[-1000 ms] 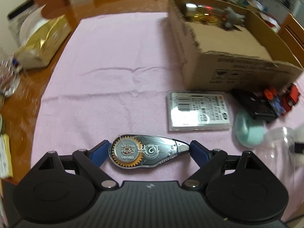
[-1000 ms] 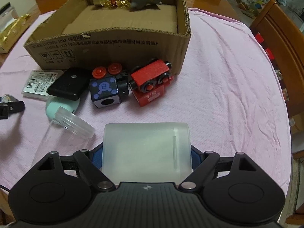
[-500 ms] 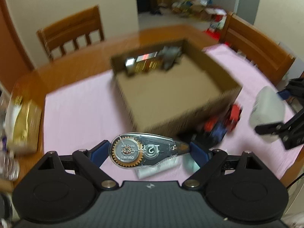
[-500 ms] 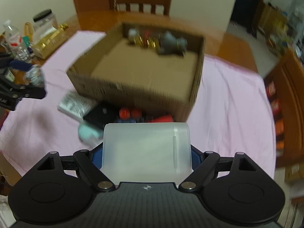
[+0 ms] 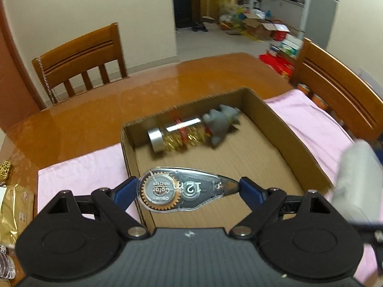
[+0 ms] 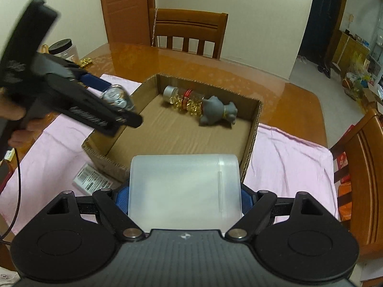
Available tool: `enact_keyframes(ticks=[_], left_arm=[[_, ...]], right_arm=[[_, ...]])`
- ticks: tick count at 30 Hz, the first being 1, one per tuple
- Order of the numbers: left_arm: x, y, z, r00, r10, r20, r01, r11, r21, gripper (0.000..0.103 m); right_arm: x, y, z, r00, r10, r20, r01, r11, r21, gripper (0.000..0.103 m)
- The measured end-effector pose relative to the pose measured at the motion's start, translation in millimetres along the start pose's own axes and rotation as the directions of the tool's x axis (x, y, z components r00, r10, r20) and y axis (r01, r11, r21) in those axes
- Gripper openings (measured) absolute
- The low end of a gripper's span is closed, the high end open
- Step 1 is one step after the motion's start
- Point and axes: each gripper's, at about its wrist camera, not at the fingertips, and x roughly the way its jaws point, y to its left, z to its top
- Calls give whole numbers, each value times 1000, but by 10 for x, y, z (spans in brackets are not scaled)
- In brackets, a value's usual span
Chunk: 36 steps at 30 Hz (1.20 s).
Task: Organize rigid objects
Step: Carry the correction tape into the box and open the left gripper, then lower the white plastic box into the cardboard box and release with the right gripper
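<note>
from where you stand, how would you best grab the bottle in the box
Grip the bottle across its clear round middle, coming from above. It lies on its side against the box's far wall, silver cap toward the left and the grey toy at its other end, so only the top and near side seem free.

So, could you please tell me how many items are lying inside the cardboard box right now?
2: a bottle with a silver cap lying along the far wall of the box, and a grey toy against its right end. Nothing else shows, though the near floor is partly hidden.
</note>
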Motion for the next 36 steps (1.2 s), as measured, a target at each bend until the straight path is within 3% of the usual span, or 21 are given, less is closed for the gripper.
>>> enact_keyframes(ticks=[4,8,18,26,34,36], left_arm=[[213,102,85,999,44,15,-43,997,-69,99],[285,179,34,997,83,-1,-83,991,-103,99],[-237,164,-308,993,107,38,-104,991,-83,101],[-615,236,-616,983,170,70,-156,973,-167,102],[-781,359,-927,972,229,46,-212,947,-242,102],[-816,374,-989,971,234,42,-216,944,-250,102]], right_arm=[[55,-57,67,1000,-7,5,7,1000,3,86],[106,-100,122,1000,-6,7,6,1000,0,86],[310,-184,288,1000,4,-12,-4,1000,-9,86],[526,-223,587,1000,-8,-20,7,1000,-29,86],[876,-248,893,998,-53,-20,53,998,-22,86],[938,-258,914,997,-71,-13,71,997,-4,94]])
